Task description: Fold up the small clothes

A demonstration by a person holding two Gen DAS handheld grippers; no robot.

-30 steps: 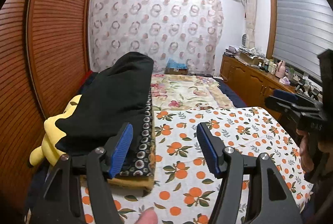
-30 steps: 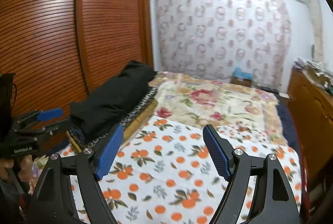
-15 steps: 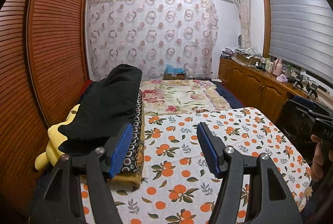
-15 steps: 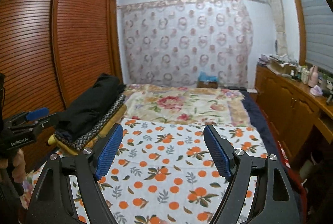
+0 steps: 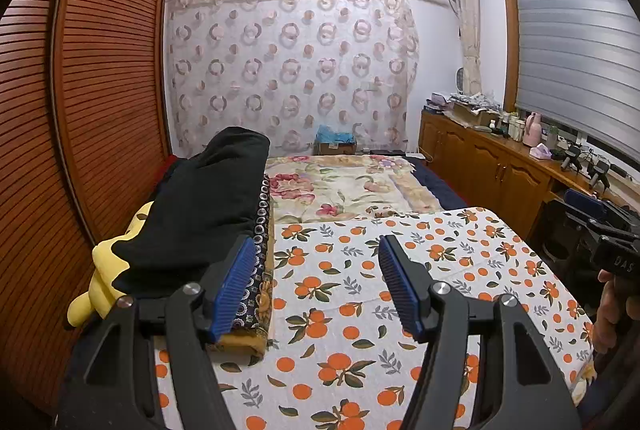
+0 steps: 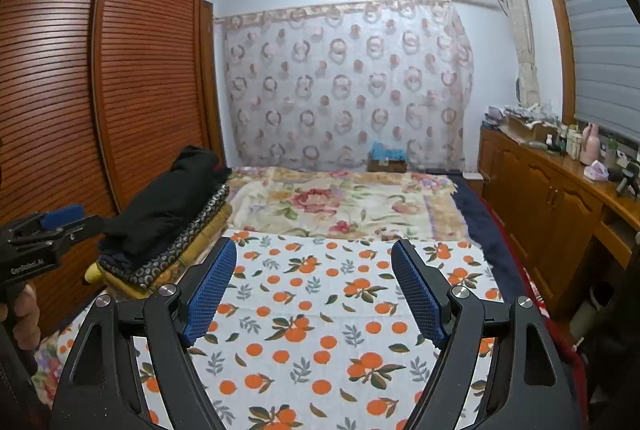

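Both views pulled back since earlier | left claw [image 5: 316, 282] spread, empty; right claw [image 6: 312, 290] spread, empty | folded clothes stack [image 5: 208, 206] neat

Both wrist views face along the bed [image 5: 340, 310].

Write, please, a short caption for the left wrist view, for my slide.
Open left gripper above an orange-print cloth, beside a stack of folded clothes.

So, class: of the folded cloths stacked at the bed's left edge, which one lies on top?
The plain black cloth lies on top; beneath it are the dark ring-patterned cloth and a mustard-yellow one.
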